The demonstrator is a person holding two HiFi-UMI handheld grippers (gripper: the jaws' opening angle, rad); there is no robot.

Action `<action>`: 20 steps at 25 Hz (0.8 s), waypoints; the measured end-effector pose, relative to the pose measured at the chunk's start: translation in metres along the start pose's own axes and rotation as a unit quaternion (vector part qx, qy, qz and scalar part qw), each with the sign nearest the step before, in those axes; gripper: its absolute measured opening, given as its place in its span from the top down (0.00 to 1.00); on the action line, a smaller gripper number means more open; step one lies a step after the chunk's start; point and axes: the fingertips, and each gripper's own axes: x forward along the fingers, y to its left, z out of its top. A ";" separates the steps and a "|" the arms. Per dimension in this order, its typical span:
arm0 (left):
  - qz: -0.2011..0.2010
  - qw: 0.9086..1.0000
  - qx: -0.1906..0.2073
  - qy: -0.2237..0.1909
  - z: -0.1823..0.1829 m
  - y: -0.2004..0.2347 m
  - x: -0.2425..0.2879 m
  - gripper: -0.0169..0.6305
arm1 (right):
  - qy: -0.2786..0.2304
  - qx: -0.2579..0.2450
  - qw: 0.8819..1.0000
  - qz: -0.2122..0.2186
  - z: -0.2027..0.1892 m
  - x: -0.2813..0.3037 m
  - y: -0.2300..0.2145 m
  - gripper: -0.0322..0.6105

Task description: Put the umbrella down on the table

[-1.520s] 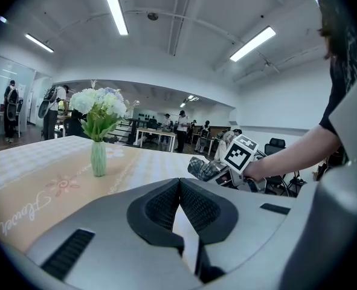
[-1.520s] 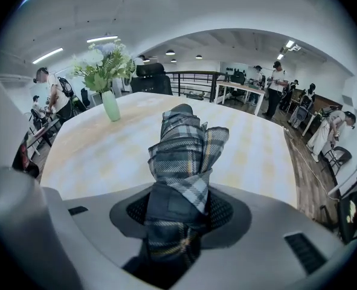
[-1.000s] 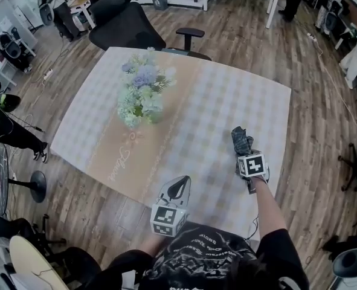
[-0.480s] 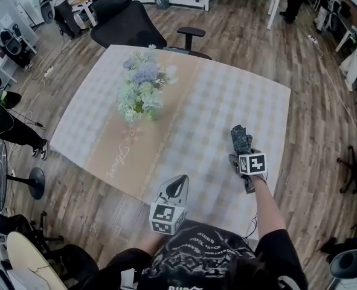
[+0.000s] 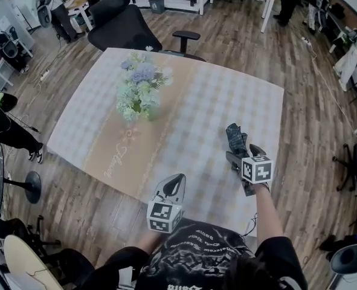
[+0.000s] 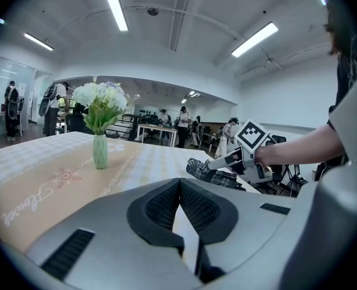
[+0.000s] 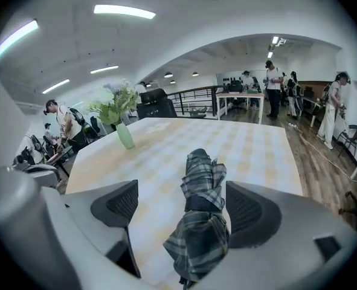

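Observation:
A folded dark plaid umbrella (image 5: pixel 235 139) lies on the checked tablecloth near the table's (image 5: pixel 190 107) front right part. My right gripper (image 5: pixel 243 154) hovers just above its near end. In the right gripper view the umbrella (image 7: pixel 201 210) runs between the jaws of that gripper (image 7: pixel 181 204), which are opening wide, and neither pad touches it. My left gripper (image 5: pixel 177 183) is at the table's front edge, shut and empty, its pads meeting at the tips (image 6: pixel 179 189). The left gripper view shows the umbrella (image 6: pixel 211 173) under the right gripper (image 6: pixel 244 159).
A vase of pale flowers (image 5: pixel 139 92) stands on the tan runner at the table's left middle. A black office chair (image 5: pixel 121 23) is behind the far edge. Wooden floor surrounds the table, with desks and people further off.
The right gripper's jaws have spread apart and let go of the umbrella, and the gripper has lifted a little. The umbrella stays lying on the table. The left gripper has not moved.

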 end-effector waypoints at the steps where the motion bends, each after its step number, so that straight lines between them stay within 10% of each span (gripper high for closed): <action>1: -0.002 1.000 0.001 -0.001 0.001 -0.002 -0.001 0.94 | -0.014 -0.005 1.000 0.002 0.004 -0.009 0.004 0.24; 20: -0.034 0.999 0.014 -0.020 -0.002 -0.039 -0.010 0.94 | -0.218 0.007 0.976 -0.002 -0.028 -0.138 0.059 0.38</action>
